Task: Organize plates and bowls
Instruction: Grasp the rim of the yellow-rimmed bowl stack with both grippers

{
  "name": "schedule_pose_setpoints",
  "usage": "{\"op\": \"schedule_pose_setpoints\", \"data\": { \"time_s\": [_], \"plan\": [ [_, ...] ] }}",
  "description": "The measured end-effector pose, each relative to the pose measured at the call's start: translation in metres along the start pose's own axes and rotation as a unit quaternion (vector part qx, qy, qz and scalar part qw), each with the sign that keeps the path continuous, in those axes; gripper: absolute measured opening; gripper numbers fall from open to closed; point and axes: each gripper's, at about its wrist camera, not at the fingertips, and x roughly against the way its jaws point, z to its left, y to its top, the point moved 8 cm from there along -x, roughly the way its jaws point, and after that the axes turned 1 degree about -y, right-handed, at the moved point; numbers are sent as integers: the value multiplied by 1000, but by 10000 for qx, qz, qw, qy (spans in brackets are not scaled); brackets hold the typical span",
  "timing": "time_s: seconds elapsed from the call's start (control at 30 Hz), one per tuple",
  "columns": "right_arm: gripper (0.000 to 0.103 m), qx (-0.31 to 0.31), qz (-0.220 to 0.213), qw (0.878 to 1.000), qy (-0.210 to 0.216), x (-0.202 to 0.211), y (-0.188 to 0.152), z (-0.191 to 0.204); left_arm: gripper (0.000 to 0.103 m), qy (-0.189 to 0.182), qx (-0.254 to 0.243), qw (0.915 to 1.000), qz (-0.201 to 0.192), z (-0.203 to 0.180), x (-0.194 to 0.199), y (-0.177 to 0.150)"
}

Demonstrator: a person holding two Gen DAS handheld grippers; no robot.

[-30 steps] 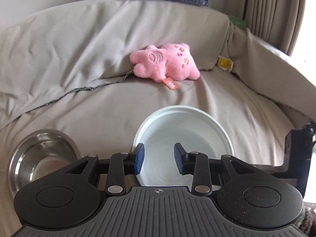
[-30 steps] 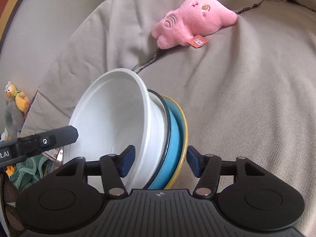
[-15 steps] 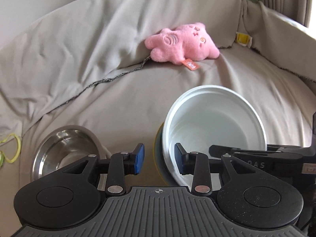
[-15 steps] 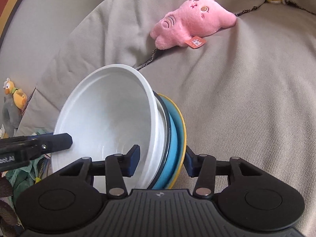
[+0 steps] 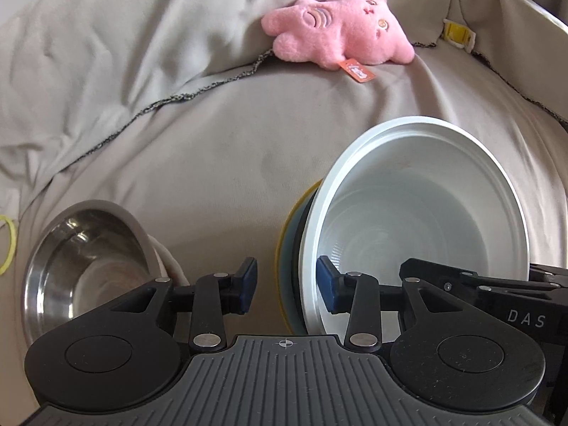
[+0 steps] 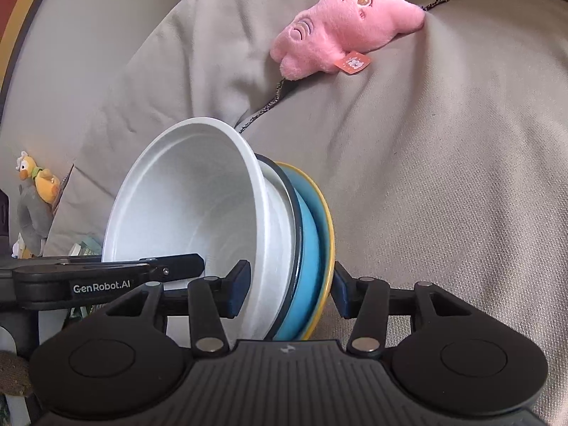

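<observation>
The white bowl [image 5: 419,213] is plain inside, its wall faintly ringed. Behind it sits a white plate [image 6: 284,220] with a dark rim, then a blue plate [image 6: 310,245] edged in yellow. A silver steel bowl [image 5: 88,259] shines near the sofa's front edge. The sofa cover [image 5: 213,149] is plain beige with a dark speckled trim line. Toward the back lies a pink plush toy [image 5: 340,32] with an orange tag. The left gripper [image 5: 287,285] and right gripper [image 6: 291,293] are black with dark blue pads.
</observation>
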Motion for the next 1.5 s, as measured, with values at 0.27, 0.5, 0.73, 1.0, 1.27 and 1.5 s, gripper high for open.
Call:
{"op": "schedule_pose_setpoints", "data": {
  "time_s": [0.27,0.5,0.73,1.0,1.27,1.5],
  "plan": [
    [41,-228,-6,9997,47,2,4,-8,40,-31,-61,9998,162,-4,-1,4],
    [35,-382,99,9991,144,2,3,-14,51,-187,-343,9987,338,-24,-4,-1],
    [35,-413,174,9988,176,-2,1,-16,53,-130,-443,9987,237,-22,-4,11],
    [35,-347,219,9990,174,-5,-3,-12,59,-427,-233,9984,301,-13,-10,15],
    [36,-184,434,9989,-8,-6,-17,-3,66,-624,-532,9940,730,-28,-15,-11],
    [36,-249,342,9991,-32,-2,-17,-7,64,-679,-151,9959,582,-31,-10,-7]
  ]
}}
